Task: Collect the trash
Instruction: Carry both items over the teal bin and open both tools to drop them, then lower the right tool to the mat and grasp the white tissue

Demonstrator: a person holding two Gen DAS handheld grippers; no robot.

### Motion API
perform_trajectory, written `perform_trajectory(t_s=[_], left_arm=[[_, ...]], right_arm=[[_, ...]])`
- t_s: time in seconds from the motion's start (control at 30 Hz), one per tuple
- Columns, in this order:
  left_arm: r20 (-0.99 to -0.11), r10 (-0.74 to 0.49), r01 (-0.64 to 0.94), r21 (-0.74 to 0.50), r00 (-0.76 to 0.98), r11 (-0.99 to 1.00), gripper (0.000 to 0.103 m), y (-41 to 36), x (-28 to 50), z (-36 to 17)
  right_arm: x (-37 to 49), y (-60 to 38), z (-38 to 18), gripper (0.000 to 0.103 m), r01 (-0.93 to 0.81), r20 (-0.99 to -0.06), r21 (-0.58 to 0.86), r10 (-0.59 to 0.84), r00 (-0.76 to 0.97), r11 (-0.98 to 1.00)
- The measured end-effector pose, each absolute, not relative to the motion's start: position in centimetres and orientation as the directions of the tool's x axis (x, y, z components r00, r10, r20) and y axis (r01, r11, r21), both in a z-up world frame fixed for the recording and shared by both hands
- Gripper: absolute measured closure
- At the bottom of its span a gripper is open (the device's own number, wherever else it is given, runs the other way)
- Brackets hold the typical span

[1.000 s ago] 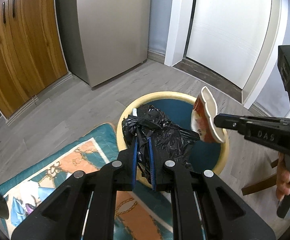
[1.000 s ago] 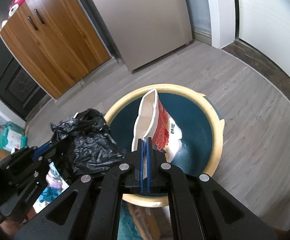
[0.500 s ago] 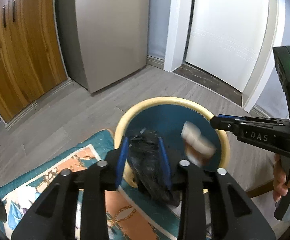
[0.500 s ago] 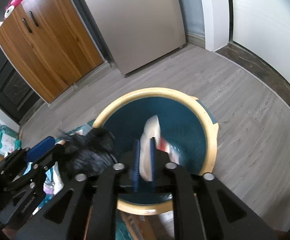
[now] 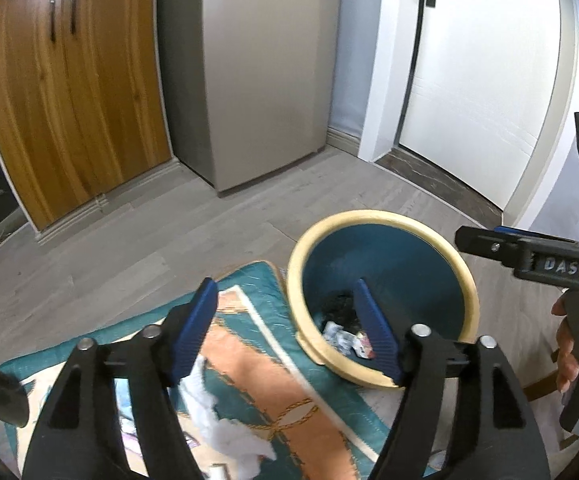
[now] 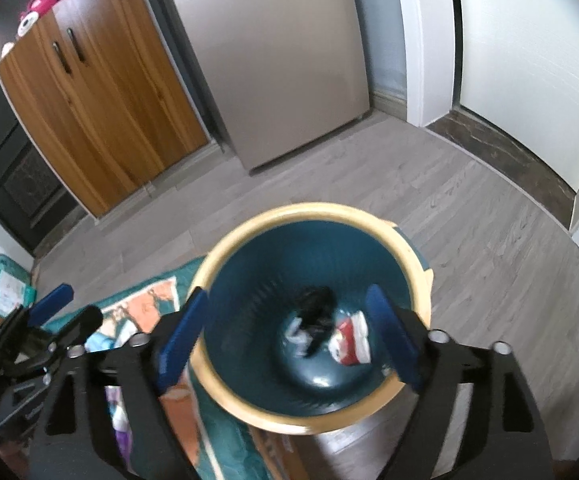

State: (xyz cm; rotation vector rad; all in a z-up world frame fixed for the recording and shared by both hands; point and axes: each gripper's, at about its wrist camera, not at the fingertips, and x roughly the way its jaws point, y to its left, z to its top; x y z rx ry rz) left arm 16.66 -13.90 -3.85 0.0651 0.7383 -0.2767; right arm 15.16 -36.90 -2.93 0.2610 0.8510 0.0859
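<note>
the white crumpled tissue [image 5: 225, 428] lay on the patterned mat [image 5: 273, 384], outside the bin. it was the only loose trash visible that was not yet collected. in the left wrist view it sat low in the frame, directly under the left finger of the left claw [image 5: 289, 330] and slightly nearer the camera than the fingertips. its long axis ran roughly from upper left to lower right in that view, about in line with the mat's orange band. part of it was hidden behind the claw body, so its full outline could not be confirmed.

the bin [image 6: 229, 396], teal inside with a cream rim, stood on the floor at the mat's edge, to the right of the tissue. at its bottom lay the black plastic bag [image 6: 315, 306] and the red-and-white paper cup [image 6: 349, 340], both apart from either claw.

the left claw had just been opening and stood spread wide with nothing between its pads. the right claw [image 6: 289, 340] had likewise just been opening and was wide and empty, poised directly above the bin mouth. in the left wrist view it appeared at the right edge, with a hand [image 5: 569, 344] on its grip.

judgement: the left claw was the nearer one to the tissue. the pick would probably call for drawing that claw back toward the holder and lowering it. closing across the tissue's short axis would suit best.
</note>
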Motion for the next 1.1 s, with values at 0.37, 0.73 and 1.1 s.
perform_trajectory(t_s=[0.37,0.73,1.1], left_arm=[[-0.635,-0.179,0.215,-0.021,0.751,0.976,0.008,-9.1,14.3,-1.5],[-0.613,-0.121,0.151,-0.003,0.781,0.989,0.006,-2.9,11.6,-0.2],[-0.613,-0.034,0.063,0.026,0.79,0.998,0.006,3.5,9.2,-0.3]], right_arm=[[14.0,-33.5,-0.8,0.006,0.016,-0.722,0.184,0.124,0.68,0.983],[12.9,-28.7,0.6,0.006,-0.021,-0.727,0.161,0.133,0.674,0.987],[12.2,-22.8,-1.2,0.005,-0.081,-0.753,0.13,0.152,0.64,0.988]])
